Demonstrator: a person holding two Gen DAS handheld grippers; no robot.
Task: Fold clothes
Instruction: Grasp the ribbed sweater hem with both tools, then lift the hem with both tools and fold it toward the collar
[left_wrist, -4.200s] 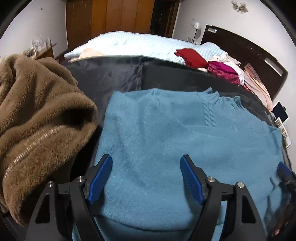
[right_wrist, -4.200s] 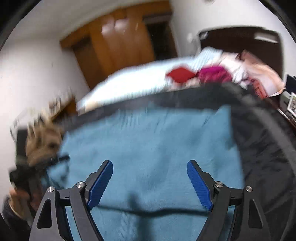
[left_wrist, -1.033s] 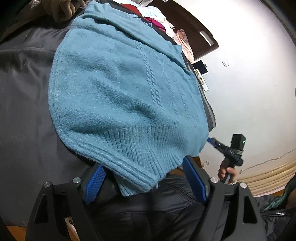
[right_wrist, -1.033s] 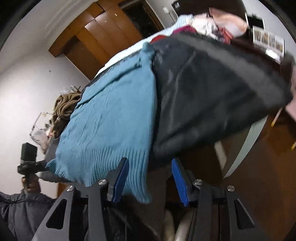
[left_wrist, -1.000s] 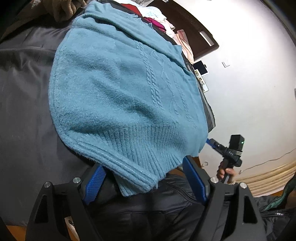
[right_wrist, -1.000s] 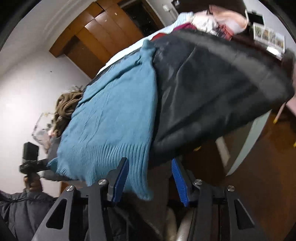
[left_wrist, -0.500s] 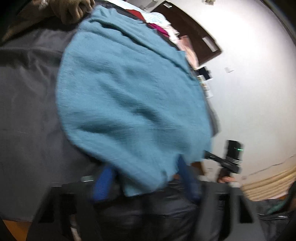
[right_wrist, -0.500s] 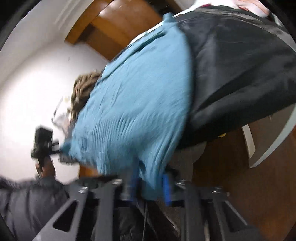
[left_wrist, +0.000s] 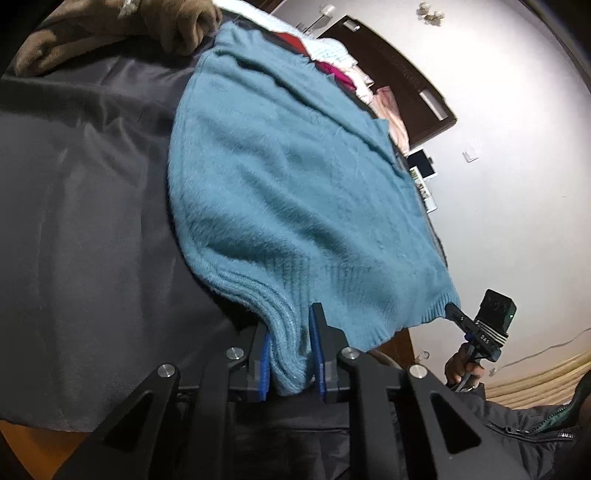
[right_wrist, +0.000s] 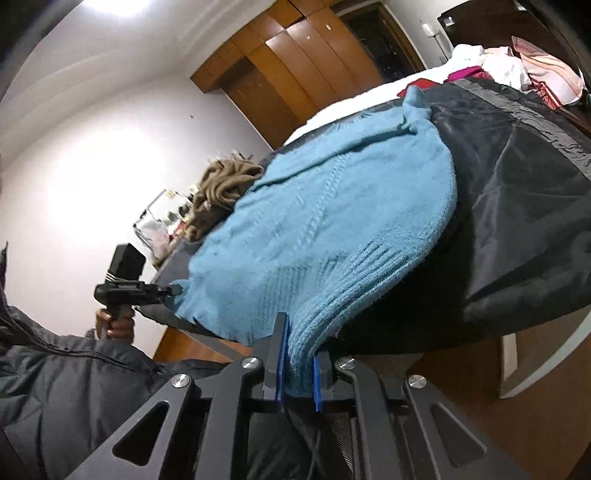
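A teal knit sweater (left_wrist: 295, 177) lies spread on a dark cloth-covered surface (left_wrist: 81, 206); it also shows in the right wrist view (right_wrist: 332, 229). My left gripper (left_wrist: 290, 354) is shut on the ribbed hem at its left corner. My right gripper (right_wrist: 298, 363) is shut on the hem at the other corner. In the left wrist view the right gripper (left_wrist: 456, 314) pinches the far hem corner. In the right wrist view the left gripper (right_wrist: 173, 290) holds the opposite corner.
A brown fuzzy garment (left_wrist: 110, 33) lies at the far left of the surface, also in the right wrist view (right_wrist: 221, 184). Red, pink and white clothes (right_wrist: 491, 70) are piled on the bed (right_wrist: 354, 99) beyond. A wooden wardrobe (right_wrist: 306, 70) stands behind.
Both grippers have closed from open onto the sweater's hem corners. The hem is now pinched and bunched between the pads of each.
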